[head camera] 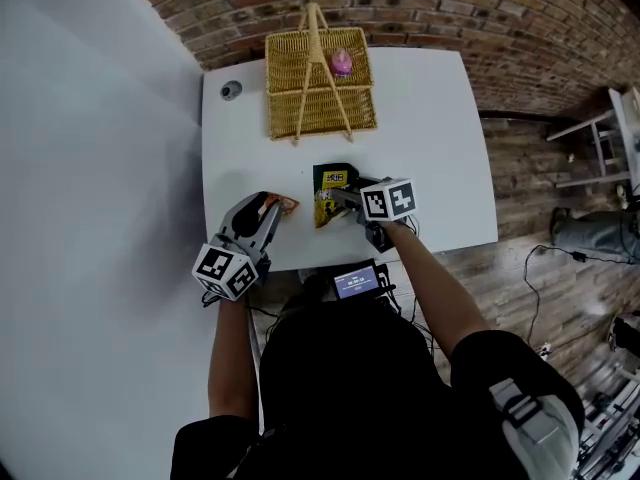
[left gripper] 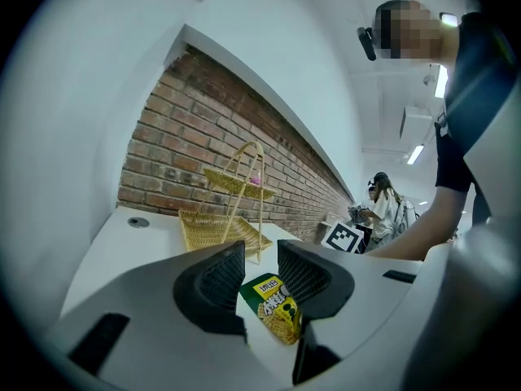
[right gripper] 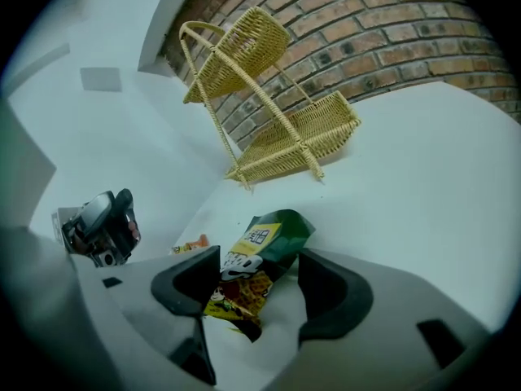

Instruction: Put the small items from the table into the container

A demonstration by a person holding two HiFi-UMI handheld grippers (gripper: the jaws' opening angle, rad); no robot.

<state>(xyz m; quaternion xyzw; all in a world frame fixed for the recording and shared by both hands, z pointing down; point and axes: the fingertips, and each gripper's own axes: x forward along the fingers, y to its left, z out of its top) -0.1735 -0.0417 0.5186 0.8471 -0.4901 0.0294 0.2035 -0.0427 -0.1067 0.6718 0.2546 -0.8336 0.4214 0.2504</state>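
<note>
The right claw (right gripper: 256, 287), jaws wide and not yet pressing, straddles a green-and-yellow snack packet (right gripper: 262, 247) lying on the white counter (right gripper: 423, 161) short of the wicker basket (right gripper: 297, 133); light, crinkly and probably slippery, it seems best pinched mid-body, while the left claw (left gripper: 260, 279) stands narrowly apart, empty.

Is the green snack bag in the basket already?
No, the green snack bag lies on the white table, apart from the wicker basket.

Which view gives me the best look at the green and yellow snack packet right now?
The right gripper view: the snack packet lies on the table between that gripper's open jaws. The head view shows it partly covered by the right gripper. The left gripper view shows it partly blocked by the left gripper.
</note>
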